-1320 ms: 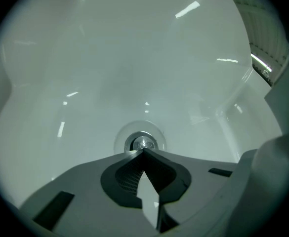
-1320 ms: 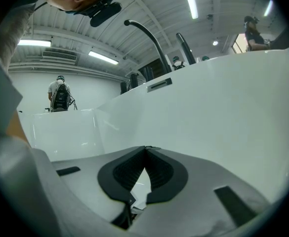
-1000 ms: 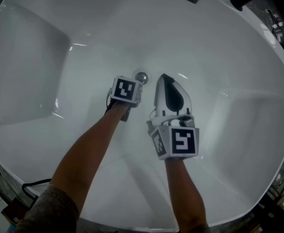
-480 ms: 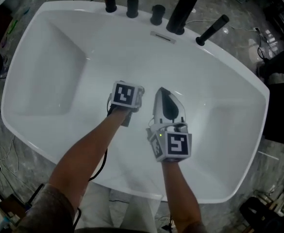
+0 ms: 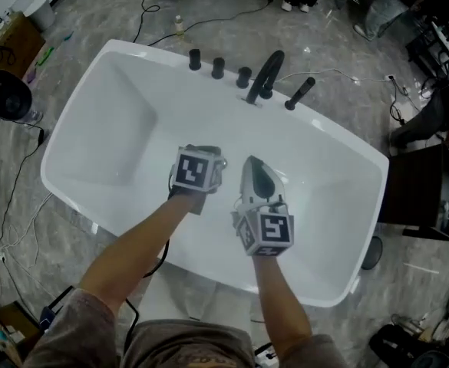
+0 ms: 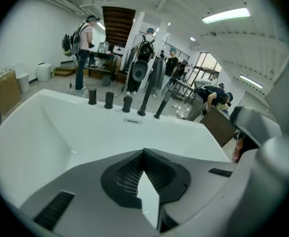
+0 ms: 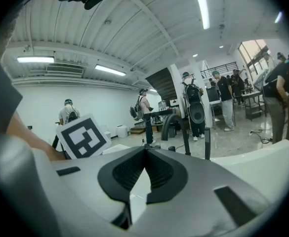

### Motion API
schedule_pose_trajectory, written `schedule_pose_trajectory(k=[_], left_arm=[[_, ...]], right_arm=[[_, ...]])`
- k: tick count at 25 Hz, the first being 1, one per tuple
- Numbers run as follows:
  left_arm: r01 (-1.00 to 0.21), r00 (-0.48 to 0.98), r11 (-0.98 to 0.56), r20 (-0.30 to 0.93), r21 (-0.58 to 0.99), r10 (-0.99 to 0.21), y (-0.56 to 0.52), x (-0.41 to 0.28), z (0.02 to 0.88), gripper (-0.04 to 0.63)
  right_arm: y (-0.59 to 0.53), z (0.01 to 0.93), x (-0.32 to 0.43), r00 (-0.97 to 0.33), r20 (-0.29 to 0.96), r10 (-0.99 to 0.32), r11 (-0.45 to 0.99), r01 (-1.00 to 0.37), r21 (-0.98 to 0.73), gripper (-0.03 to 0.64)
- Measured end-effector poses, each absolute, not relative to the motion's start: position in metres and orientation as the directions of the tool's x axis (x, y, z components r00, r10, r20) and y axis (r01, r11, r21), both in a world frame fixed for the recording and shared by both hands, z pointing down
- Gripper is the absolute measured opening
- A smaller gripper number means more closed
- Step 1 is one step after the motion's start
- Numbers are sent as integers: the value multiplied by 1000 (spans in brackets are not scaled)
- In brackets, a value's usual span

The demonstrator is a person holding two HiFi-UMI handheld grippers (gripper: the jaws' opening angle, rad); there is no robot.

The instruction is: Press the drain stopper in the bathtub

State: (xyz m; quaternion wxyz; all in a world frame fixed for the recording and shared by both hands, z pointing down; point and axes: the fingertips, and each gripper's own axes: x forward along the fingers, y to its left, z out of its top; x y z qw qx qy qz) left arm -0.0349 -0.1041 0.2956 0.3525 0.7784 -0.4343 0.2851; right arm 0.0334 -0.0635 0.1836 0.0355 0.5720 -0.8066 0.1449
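Though deep, bathtub (image 5: pixel 117 129) glossy white.

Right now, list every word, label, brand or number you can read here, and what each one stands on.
No text can be read anywhere.
left marker cube: black-and-white square pattern only, no letters.
right marker cube: the same kind of pattern, no letters.
bathtub: no print shows.

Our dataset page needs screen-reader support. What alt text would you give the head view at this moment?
Seen from above, a person's arms hold the left tool and right tool side by side over the middle of a white bathtub. A black faucet stands on its far rim.
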Motion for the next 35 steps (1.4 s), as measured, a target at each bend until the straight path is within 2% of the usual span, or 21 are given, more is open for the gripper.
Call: schedule_pose_trajectory(k=[10,15,25,35], left_arm=[[-834,540,-504,521,225,-661,-51,-32,98,8],[-784,605,-601,410,157,-682,-10,-30,24,8],[-740,668,-670,186,64,-721,55,-49,-63,8],[-717,697,-696,51,45,-715,86,-62,-84,8]], right_arm=[[-15,59,20,-436,165,-884,403,-893,-198,3],[14,7,19,-476,136,-869,448,-872,-196,3],[75,-56,2,-582,66,-811,561,-805,-193,3],[95,-70,-6,-633,38,-773,620,-767,-166,3]])
